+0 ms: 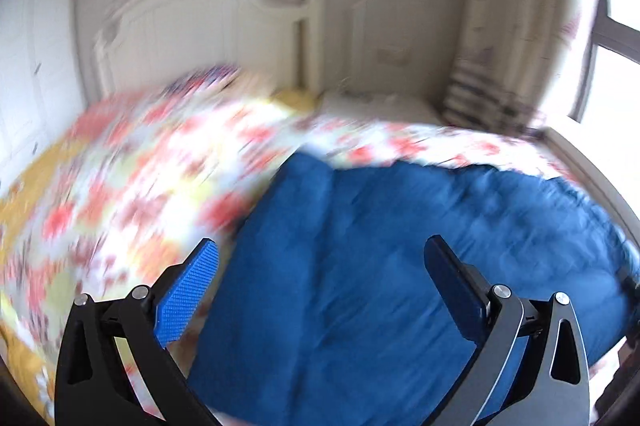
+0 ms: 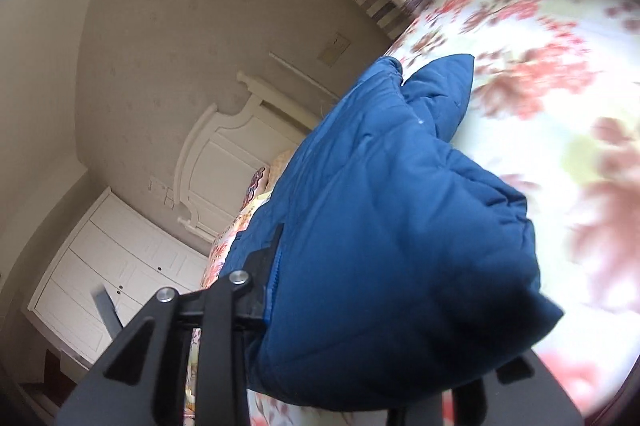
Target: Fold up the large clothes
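Observation:
A large blue padded jacket lies spread on a bed with a floral quilt. My left gripper is open and empty, its blue fingertips held apart above the jacket's near left edge. In the right wrist view a thick fold of the jacket fills the space between the jaws of my right gripper. The left finger presses against the cloth and the right finger is hidden under it. The jacket's far end rests on the quilt.
A white headboard stands at the far end of the bed. A white wardrobe lines the left wall. A curtain and a window are at the right. A yellow sheet shows beside the quilt.

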